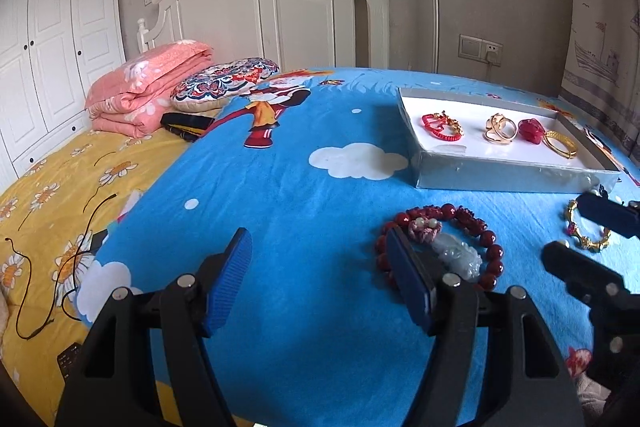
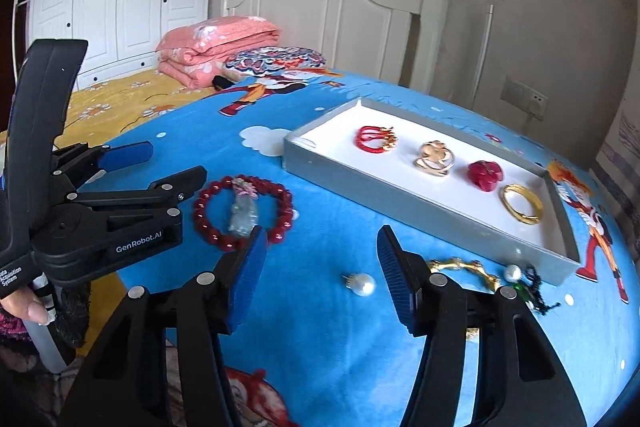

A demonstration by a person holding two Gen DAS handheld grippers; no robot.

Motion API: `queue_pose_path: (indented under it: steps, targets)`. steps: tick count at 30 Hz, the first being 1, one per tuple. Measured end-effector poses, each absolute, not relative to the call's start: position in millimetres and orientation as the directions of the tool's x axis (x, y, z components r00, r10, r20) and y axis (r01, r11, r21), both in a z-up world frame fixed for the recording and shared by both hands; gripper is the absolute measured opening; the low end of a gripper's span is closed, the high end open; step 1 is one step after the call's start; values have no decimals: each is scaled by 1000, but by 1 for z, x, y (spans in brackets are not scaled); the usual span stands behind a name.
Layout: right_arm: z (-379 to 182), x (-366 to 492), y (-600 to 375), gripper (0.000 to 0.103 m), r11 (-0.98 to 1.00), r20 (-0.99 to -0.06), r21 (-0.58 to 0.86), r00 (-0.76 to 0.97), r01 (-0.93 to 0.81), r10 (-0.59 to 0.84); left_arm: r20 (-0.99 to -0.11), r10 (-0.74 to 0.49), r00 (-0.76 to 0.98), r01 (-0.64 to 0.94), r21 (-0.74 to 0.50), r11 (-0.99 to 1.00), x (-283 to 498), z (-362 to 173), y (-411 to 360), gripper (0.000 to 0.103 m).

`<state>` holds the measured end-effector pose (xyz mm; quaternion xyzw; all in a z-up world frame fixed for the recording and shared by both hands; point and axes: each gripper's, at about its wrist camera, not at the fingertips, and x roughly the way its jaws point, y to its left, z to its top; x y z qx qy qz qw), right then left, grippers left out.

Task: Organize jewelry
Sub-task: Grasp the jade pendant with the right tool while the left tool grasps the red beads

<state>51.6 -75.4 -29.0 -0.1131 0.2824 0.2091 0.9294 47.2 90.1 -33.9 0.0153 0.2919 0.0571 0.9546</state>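
A grey tray (image 1: pixel 500 175) (image 2: pixel 360 183) on the blue bedspread holds a red cord bracelet (image 2: pixel 374 138), a gold ring piece (image 2: pixel 436 157), a red stone (image 2: pixel 485 174) and a gold bangle (image 2: pixel 522 205). In front of it lie a red bead bracelet (image 1: pixel 496 251) (image 2: pixel 285 211) around a pale jade pendant (image 1: pixel 460 255) (image 2: pixel 242 215), a gold chain bracelet (image 1: pixel 592 243) (image 2: pixel 460 264) and a pearl (image 2: pixel 362 284). My left gripper (image 1: pixel 320 267) (image 2: pixel 160 167) is open just left of the bead bracelet, holding nothing. My right gripper (image 2: pixel 322 275) (image 1: pixel 564 227) is open, with the pearl lying between its fingers, untouched.
A second pearl (image 2: pixel 513 271) and a green and black piece (image 2: pixel 534 293) lie by the tray's near corner. A folded pink quilt (image 1: pixel 148 91), a patterned pillow (image 1: pixel 224 81) and a black cord (image 1: pixel 76 255) lie to the left. A hand (image 2: pixel 28 307) grips the left tool.
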Motion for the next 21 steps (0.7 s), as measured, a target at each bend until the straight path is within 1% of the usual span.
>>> queue_pose_path:
  steps: [3,6,8,10,13,17,18,19,21]
  targets:
    - [-28,55,-56,46,863,-587,-90,726,-497,357,-539,108,835,-106,35,994,37,-26,103,68]
    - [-30,62,-43,44,854,-606,-64,700,-516,378,-521,121,845,-125,27,992,27,-20,115,68]
    - [-32,68,-35,41,852,-622,-53,684,-522,380,-516,124,848,-133,21,991,22,-19,123,68]
    - [-36,73,-29,37,853,-640,-51,673,-520,372,-518,121,847,-136,9,991,19,-19,130,68]
    - [-42,79,-22,35,858,-655,-55,667,-510,355,-525,100,845,-125,-13,992,17,-22,135,68]
    - [-44,76,-18,35,859,-654,-99,683,-503,325,-534,61,844,-98,-42,994,17,-27,133,68]
    - [-45,76,-19,23,856,-653,-101,683,-507,327,-537,51,842,-91,-49,995,18,-28,132,68]
    - [-46,75,-20,20,853,-647,-103,686,-511,332,-540,44,841,-85,-51,995,19,-29,130,68]
    - [-44,70,-23,20,855,-625,-111,705,-506,336,-544,39,838,-76,-46,996,20,-30,124,68]
